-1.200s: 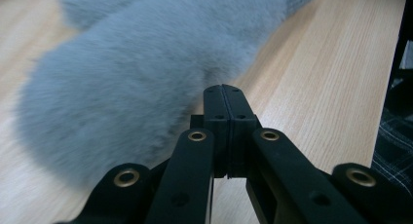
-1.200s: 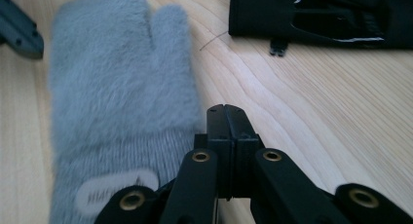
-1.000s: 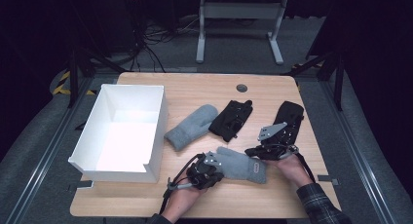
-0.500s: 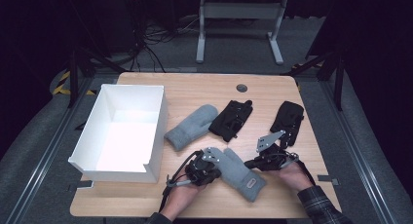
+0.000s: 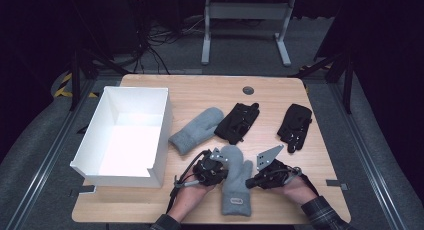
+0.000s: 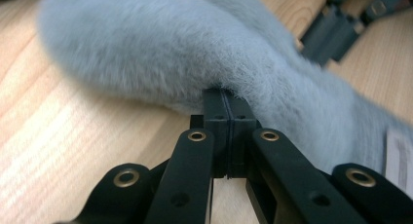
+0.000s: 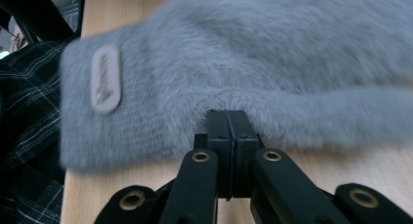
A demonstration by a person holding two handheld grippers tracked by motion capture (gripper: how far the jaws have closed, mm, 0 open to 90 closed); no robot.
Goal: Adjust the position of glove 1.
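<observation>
Dark floor with cables and a metal stand frames a light wooden table (image 5: 200, 92), and on its left side stands a large white open box (image 5: 127, 135). Toward the middle and right lie a second grey mitten (image 5: 196, 130) and two black gloves, one (image 5: 238, 121) near the centre and one (image 5: 295, 126) farther right. At the near edge, between the person's hands, lies the grey fleece mitten (image 5: 235, 182): soft and fuzzy, rounded tip pointing far, thumb jutting right, cuff nearest the person with a small pale label (image 7: 104, 78) sewn by the cuff. The left gripper (image 5: 220, 166) sits against the mitten's left edge and the right gripper (image 5: 250, 181) against its right edge by the thumb. Each has its black jaws drawn fully together; in the left gripper view (image 6: 225, 100) and the right gripper view (image 7: 226, 118) the tips bury into the fleece at the edge, seemingly pinching a fold of it. How much fabric is caught cannot be made out, since the pile hides the tips. Both close views are blurred toward the edges, the label's lettering is unreadable, and a plaid sleeve (image 5: 322, 215) is cut off at the bottom.
</observation>
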